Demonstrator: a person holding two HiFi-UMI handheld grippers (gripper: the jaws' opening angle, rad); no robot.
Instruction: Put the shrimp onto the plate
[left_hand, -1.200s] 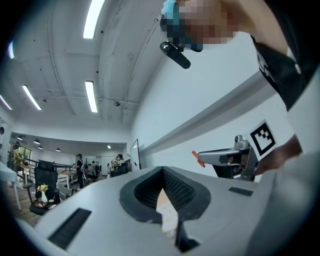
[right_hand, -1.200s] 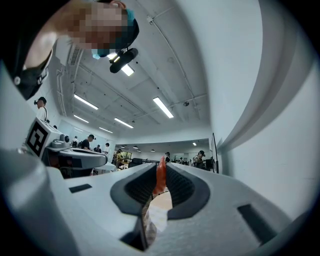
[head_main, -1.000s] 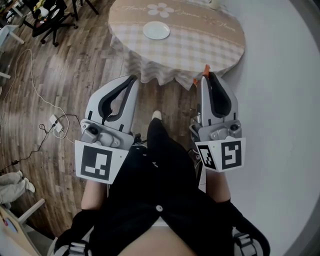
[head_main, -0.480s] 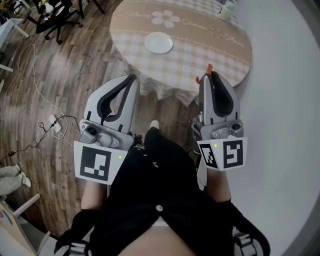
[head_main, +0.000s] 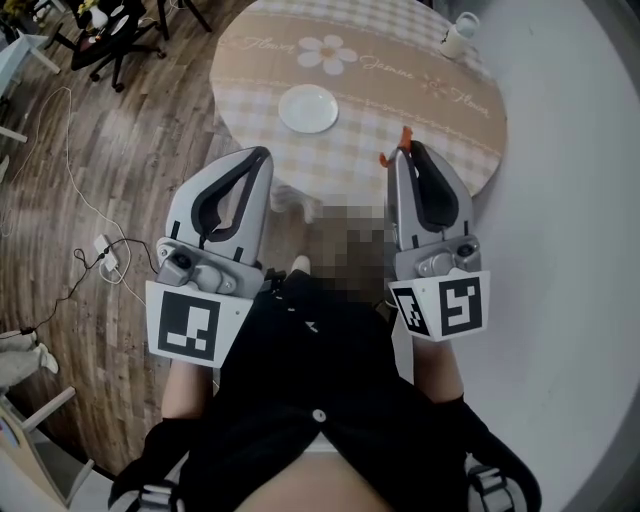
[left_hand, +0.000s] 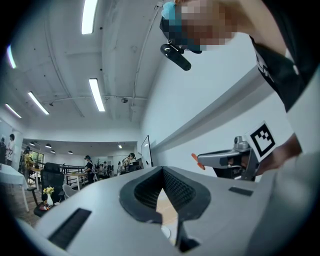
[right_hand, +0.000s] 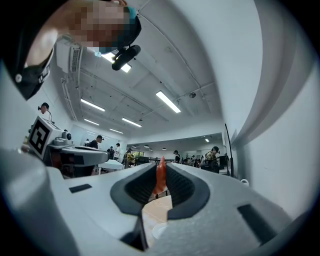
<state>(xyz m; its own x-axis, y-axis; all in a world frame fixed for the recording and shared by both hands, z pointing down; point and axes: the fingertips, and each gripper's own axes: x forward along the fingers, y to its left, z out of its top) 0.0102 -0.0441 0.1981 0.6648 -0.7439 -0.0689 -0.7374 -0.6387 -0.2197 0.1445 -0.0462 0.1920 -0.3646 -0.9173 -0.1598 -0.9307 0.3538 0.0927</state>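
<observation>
A small white plate (head_main: 308, 108) lies on a round table with a checked cloth (head_main: 420, 100), ahead of both grippers. My right gripper (head_main: 405, 152) is shut on an orange shrimp (head_main: 399, 147), whose tail pokes out past the fingertips at the table's near edge. In the right gripper view the shrimp (right_hand: 160, 177) stands upright between the jaws, with the plate (right_hand: 159, 230) low beyond them. My left gripper (head_main: 262, 156) is shut with nothing in it, just short of the table's near edge. In the left gripper view its jaws (left_hand: 163, 171) meet, and the plate (left_hand: 165, 231) shows below.
A white cup (head_main: 460, 35) stands at the table's far right. Office chairs (head_main: 110, 30) are at the upper left, and a cable with a power strip (head_main: 105, 250) lies on the wood floor to the left. A pale wall (head_main: 580, 200) runs along the right.
The table and plate have come nearer and more of the table's far side shows, including the cup. Both grippers keep their pose, the right still shut on the shrimp.
</observation>
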